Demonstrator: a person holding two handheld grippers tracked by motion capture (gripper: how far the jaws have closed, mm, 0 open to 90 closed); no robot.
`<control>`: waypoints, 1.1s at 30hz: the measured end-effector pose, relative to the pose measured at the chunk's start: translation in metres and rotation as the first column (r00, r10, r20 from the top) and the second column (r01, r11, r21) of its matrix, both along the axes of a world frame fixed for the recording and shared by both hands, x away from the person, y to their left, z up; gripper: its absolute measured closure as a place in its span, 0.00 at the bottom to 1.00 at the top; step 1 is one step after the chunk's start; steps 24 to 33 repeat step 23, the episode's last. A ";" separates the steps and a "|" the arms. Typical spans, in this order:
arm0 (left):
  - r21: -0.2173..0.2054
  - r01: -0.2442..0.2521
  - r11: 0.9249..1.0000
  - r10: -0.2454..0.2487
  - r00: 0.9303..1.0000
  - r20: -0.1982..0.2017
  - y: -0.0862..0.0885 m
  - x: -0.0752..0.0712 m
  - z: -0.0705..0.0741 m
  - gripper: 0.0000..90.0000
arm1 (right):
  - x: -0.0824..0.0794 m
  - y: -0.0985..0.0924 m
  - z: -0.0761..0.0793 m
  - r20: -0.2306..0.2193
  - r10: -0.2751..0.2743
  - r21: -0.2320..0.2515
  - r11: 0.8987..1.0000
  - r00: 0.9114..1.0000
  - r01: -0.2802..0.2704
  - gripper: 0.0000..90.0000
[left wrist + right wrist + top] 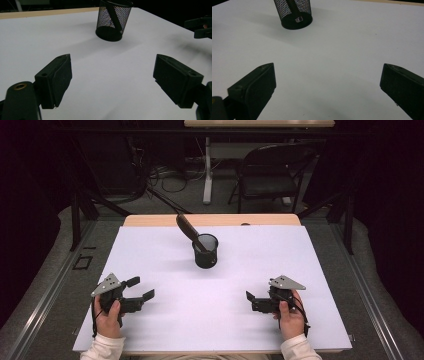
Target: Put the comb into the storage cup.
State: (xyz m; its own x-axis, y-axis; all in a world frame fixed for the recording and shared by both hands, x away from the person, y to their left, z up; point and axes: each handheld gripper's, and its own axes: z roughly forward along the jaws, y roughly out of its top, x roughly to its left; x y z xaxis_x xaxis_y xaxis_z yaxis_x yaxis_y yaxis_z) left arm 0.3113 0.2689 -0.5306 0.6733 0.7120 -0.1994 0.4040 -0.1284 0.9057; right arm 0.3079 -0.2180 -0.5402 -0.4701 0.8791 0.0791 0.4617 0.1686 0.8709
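The room was dark. Beyond the far edge of the white table point(310, 270) stood a black folding chair point(270, 172) and a second table's white leg point(207, 170). Cables point(165, 175) lay on grey floor point(190, 200).

- In my left gripper view, the mesh cup point(113, 21) at 12 o'clock loses its rim to the top edge.
- The dark tool point(113, 15) inside it shows merely as a slanted bar through the mesh; I cannot tell what it is.
- At 3 o'clock, the right gripper point(200, 26) is cropped by the frame.
- In my right gripper view, the cup's upper part is cut off.
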 end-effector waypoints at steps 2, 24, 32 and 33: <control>0.002 0.002 1.000 -0.002 1.000 -0.001 0.000 0.000 0.000 0.18 | 0.000 0.000 0.000 0.002 -0.002 0.004 1.000 1.000 0.002 0.00; 0.007 0.004 1.000 -0.004 1.000 -0.007 0.000 0.002 -0.001 0.18 | 0.002 -0.002 -0.002 -0.017 -0.006 0.008 1.000 1.000 0.006 0.01; 0.007 0.004 1.000 -0.004 1.000 -0.007 0.000 0.002 -0.001 0.18 | 0.002 -0.002 -0.002 -0.017 -0.006 0.008 1.000 1.000 0.006 0.01; 0.007 0.004 1.000 -0.004 1.000 -0.007 0.000 0.002 -0.001 0.18 | 0.002 -0.002 -0.002 -0.017 -0.006 0.008 1.000 1.000 0.006 0.01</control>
